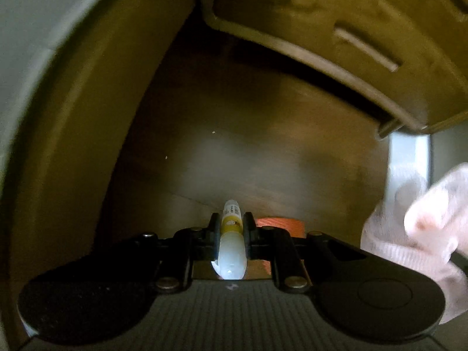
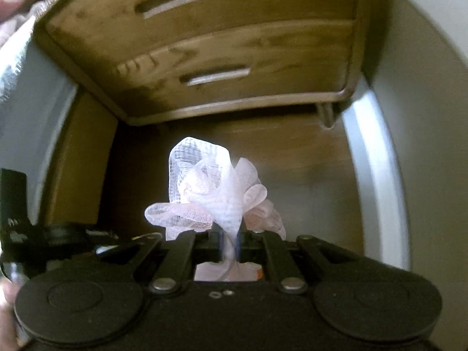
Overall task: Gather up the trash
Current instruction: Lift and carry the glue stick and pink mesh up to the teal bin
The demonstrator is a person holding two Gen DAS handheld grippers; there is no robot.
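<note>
Two bits of trash are in hand: the left gripper (image 1: 231, 225) clamps a small yellow-labelled tube (image 1: 231, 239), nose toward the wooden floor (image 1: 263, 146). The right gripper (image 2: 229, 241) pinches a wad of white mesh netting (image 2: 210, 193) by its neck, likely so it hangs clear of the drawer unit (image 2: 234, 44).

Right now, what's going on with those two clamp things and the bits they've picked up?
A person is collecting trash with a handheld gripper in each hand. The left gripper is shut on a small translucent tube with a yellow label. The right gripper is shut on a crumpled wad of white mesh netting. Both are held above a wooden floor, beside a wooden drawer unit.
</note>
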